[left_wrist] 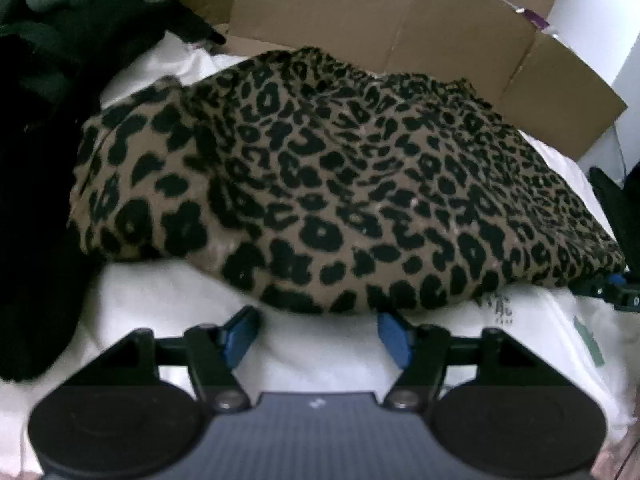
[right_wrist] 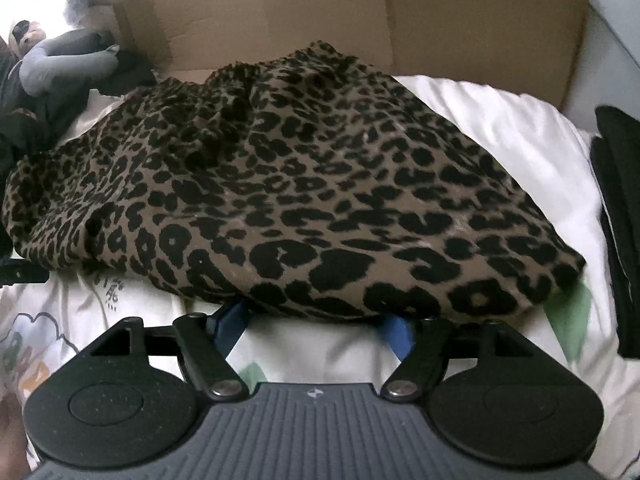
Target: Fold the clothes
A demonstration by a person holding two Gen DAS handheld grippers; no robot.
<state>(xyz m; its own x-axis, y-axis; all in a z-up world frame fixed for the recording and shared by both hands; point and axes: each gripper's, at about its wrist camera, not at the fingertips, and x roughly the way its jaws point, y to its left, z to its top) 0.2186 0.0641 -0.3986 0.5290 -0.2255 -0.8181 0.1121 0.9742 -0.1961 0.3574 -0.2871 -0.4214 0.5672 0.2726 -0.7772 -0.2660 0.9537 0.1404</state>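
A leopard-print garment (left_wrist: 340,184) lies bunched in a wide mound on a white printed sheet (left_wrist: 320,352). My left gripper (left_wrist: 318,332) stands open just in front of the garment's near hem. Its blue pads (left_wrist: 240,334) rest over the sheet with only sheet between them. In the right wrist view the same garment (right_wrist: 304,192) fills the middle. My right gripper (right_wrist: 312,326) is open at the near hem, with both blue fingertips (right_wrist: 396,330) tucked slightly under the hem's edge. Neither gripper's pads press on the cloth.
Flattened cardboard (left_wrist: 400,28) stands along the back of the bed. A pile of black clothing (left_wrist: 36,160) lies to the left, with a grey stuffed figure (right_wrist: 60,64) beyond it. Dark folded clothes (right_wrist: 620,220) sit at the right edge.
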